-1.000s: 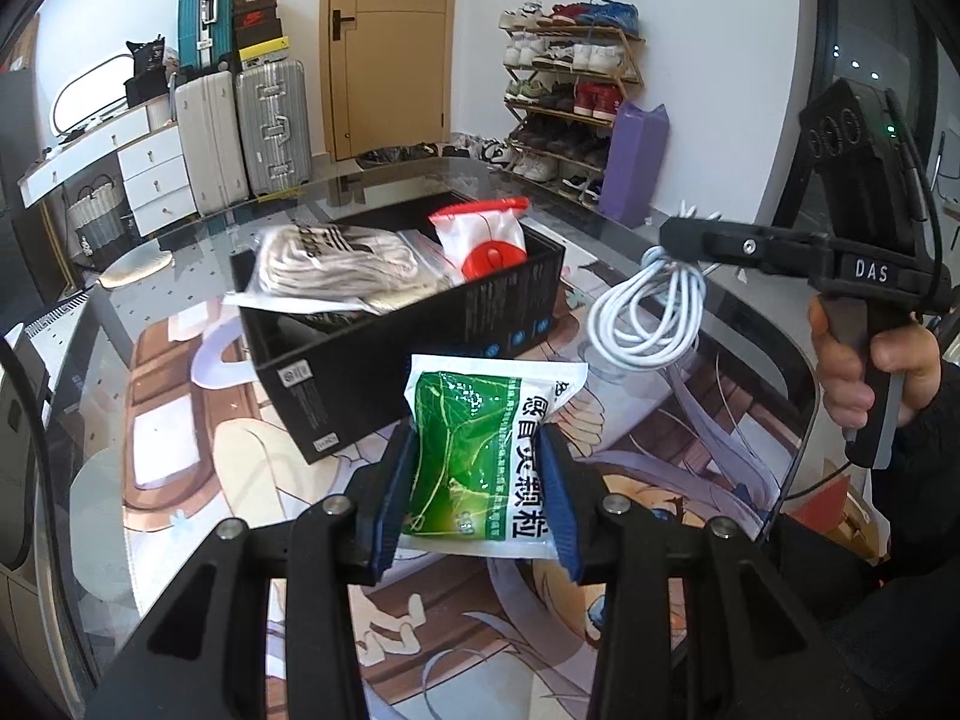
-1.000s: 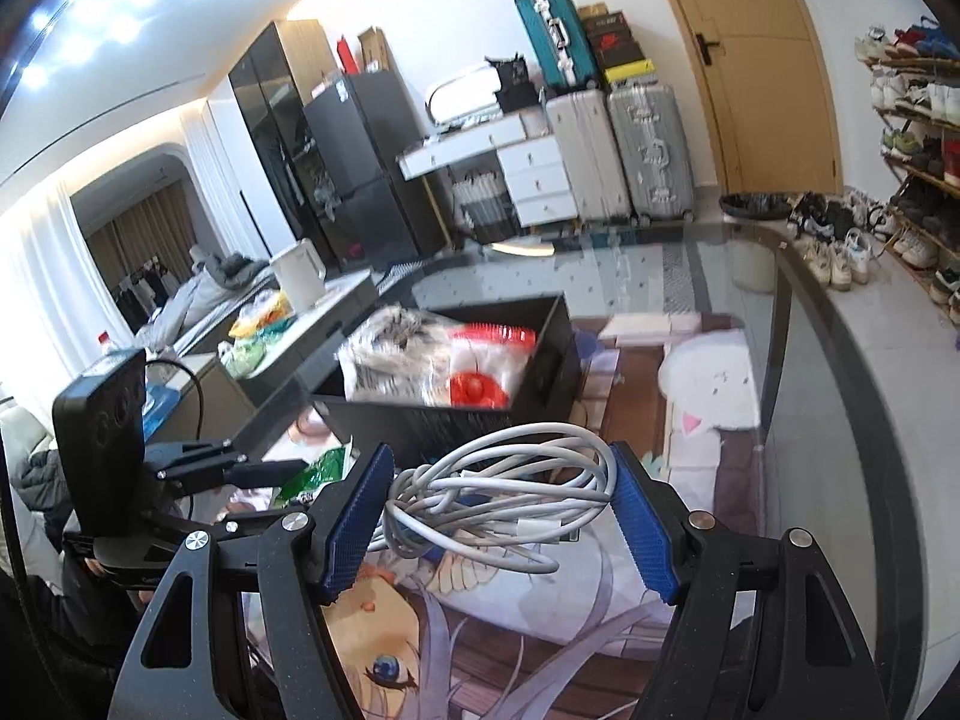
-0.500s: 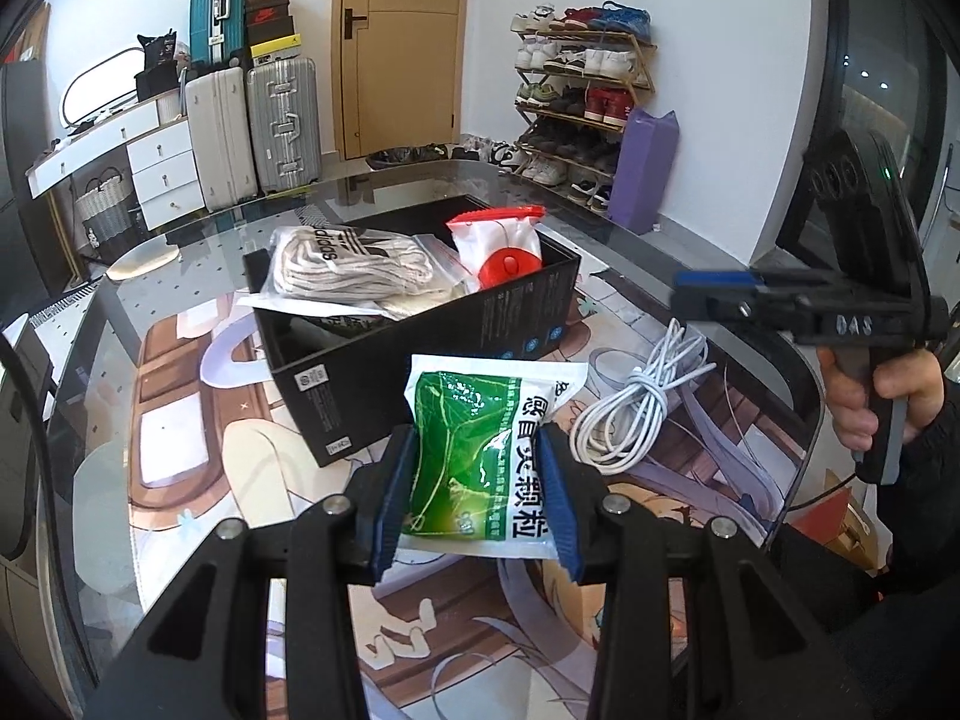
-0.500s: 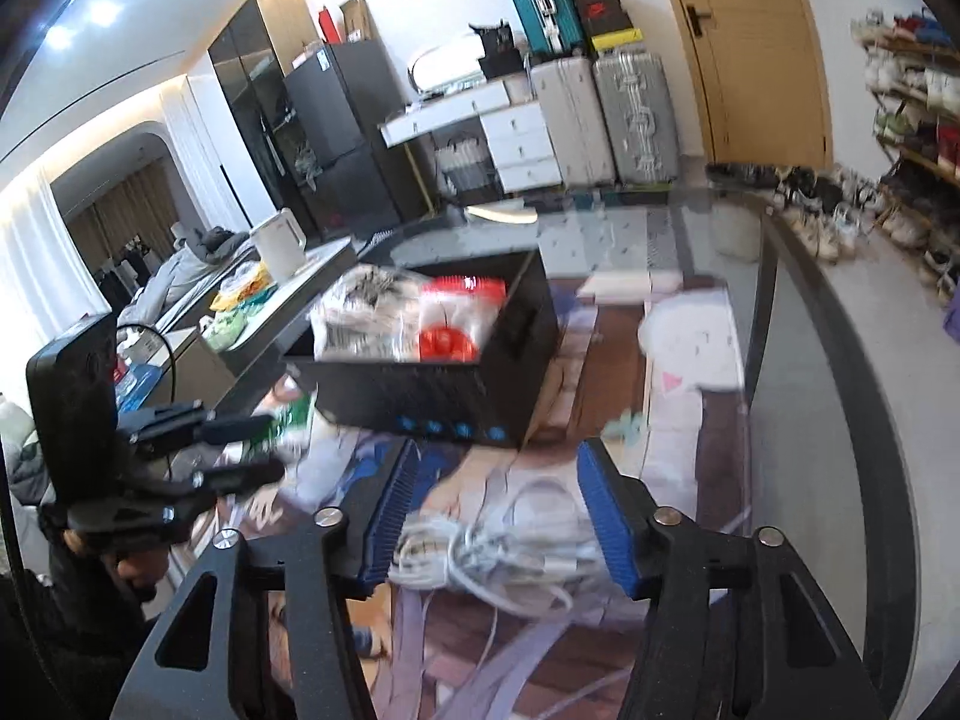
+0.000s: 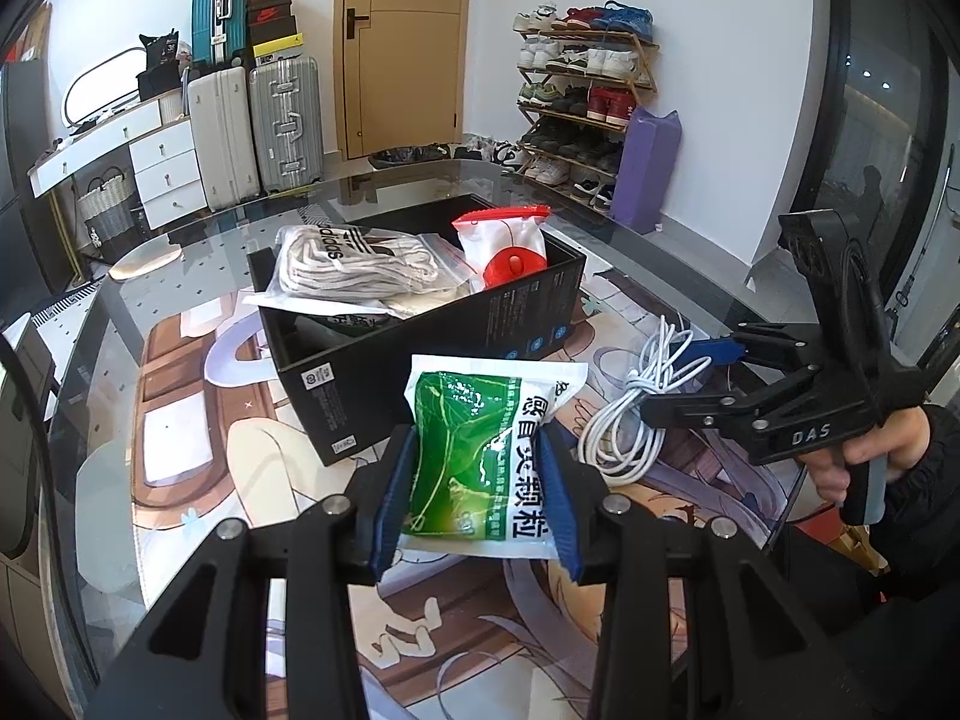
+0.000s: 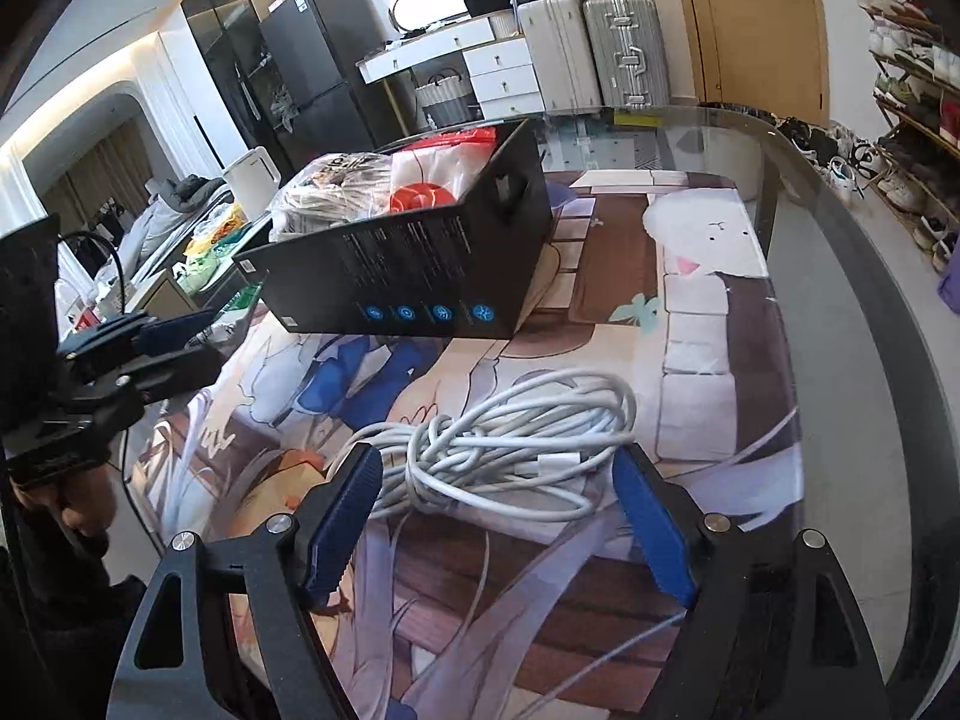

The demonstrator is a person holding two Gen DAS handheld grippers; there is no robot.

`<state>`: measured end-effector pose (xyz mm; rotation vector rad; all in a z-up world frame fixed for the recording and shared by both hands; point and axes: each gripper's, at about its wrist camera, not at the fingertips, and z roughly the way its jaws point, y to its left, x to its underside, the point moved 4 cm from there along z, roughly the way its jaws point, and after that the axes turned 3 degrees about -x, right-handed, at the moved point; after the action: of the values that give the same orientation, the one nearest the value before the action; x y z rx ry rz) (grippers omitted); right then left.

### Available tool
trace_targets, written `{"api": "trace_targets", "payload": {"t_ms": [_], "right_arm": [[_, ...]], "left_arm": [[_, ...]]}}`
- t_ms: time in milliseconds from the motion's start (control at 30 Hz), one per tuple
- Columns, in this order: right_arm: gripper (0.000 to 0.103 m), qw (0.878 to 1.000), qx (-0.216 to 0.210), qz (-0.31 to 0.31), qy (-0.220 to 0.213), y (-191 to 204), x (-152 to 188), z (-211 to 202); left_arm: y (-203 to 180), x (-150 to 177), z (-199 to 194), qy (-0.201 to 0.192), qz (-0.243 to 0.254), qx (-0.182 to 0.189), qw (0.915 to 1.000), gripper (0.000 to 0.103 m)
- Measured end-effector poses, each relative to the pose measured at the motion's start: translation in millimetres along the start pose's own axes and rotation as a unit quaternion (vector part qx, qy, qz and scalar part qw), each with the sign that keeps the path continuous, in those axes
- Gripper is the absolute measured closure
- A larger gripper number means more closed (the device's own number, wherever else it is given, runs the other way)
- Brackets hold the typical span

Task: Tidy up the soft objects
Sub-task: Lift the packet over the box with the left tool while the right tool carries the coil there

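1. Cable first: the coiled white cable (image 6: 510, 444) lies flat on the printed table mat (image 6: 708, 312), in the lower middle of the right wrist view. Its long axis runs left to right across the frame, so it spans the gap between the two blue pads.
2. The right gripper (image 6: 498, 522) straddles the coil with its jaws opening. The cable is between them, but the right pad stands clear of it and the coil rests on the mat, so nothing is pinched.
3. From that tool, the black box (image 6: 420, 258) sits just beyond the cable, toward the upper middle of the frame. A bagged white bundle and a red-topped pouch already fill much of it.
4. The left gripper (image 5: 474, 492) is pressed together on a green packet (image 5: 480, 456), held at the lower centre of the left wrist view, directly in front of the box's near wall (image 5: 384, 384).
5. In that same view the cable (image 5: 636, 414) lies right of the packet, beside the box's right corner, with the right gripper (image 5: 708, 372) over it.
6. My judgement: the right hand is much the nearer to the cable, while the left need only lift forward over the box wall to drop the packet in.
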<state>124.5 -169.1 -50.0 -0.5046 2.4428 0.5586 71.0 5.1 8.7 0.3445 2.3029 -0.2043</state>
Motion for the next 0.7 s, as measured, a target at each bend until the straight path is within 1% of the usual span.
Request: {"api": "trace_targets", "payload": {"t_ms": [33, 100, 167, 200, 300, 433, 600, 700], "right_arm": [[0.023, 1.0, 0.005, -0.005, -0.003, 1, 0, 1], [0.036, 1.0, 0.003, -0.007, -0.009, 1, -1, 3], [0.042, 1.0, -0.004, -0.006, -0.012, 1, -2, 4], [0.043, 1.0, -0.01, -0.006, -0.014, 1, -3, 3], [0.044, 1.0, -0.013, -0.01, -0.015, 3, -3, 1], [0.045, 0.999, -0.024, -0.019, -0.029, 10, -6, -8], [0.045, 0.997, -0.02, -0.026, -0.066, 18, -19, -28], [0.045, 0.995, -0.012, -0.026, -0.095, 20, -31, -43]], "left_arm": [[0, 0, 0, 0.0, 0.0, 0.0, 1.0, 0.063], [1, -1, -1, -0.002, -0.002, -0.001, 1.0, 0.063], [1, -2, -3, -0.005, -0.002, -0.001, 1.0, 0.063], [2, -3, -4, -0.006, -0.002, -0.001, 1.0, 0.063], [3, -5, -8, -0.012, -0.003, -0.003, 0.9999, 0.063], [4, -6, -16, -0.023, -0.004, -0.007, 0.9997, 0.063], [10, -11, -29, -0.044, -0.011, -0.015, 0.9988, 0.063], [16, -16, -33, -0.055, -0.02, -0.022, 0.998, 0.063]]}}
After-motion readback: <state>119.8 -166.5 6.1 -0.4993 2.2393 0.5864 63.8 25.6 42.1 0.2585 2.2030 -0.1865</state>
